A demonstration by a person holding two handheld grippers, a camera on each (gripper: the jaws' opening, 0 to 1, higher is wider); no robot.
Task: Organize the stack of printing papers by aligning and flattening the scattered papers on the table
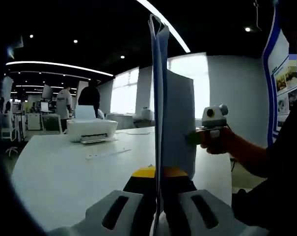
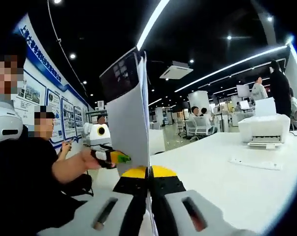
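A stack of white printing papers (image 1: 175, 123) stands on edge above the white table (image 1: 65, 167), seen edge-on in both views. My left gripper (image 1: 158, 173) is shut on the sheets' near side, its yellow-tipped jaws pressed to either face. At the stack's far side, the right gripper (image 1: 203, 135) pinches the same sheets, with a hand behind it. In the right gripper view the papers (image 2: 128, 130) rise between my right gripper's (image 2: 149, 173) shut jaws, and the left gripper (image 2: 114, 157) clamps the opposite edge.
A white printer (image 1: 92, 129) (image 2: 264, 129) sits further along the table, with a thin white strip (image 1: 109, 154) (image 2: 255, 163) lying in front of it. People stand and sit among desks in the background. A wall of posters (image 2: 65, 115) runs alongside.
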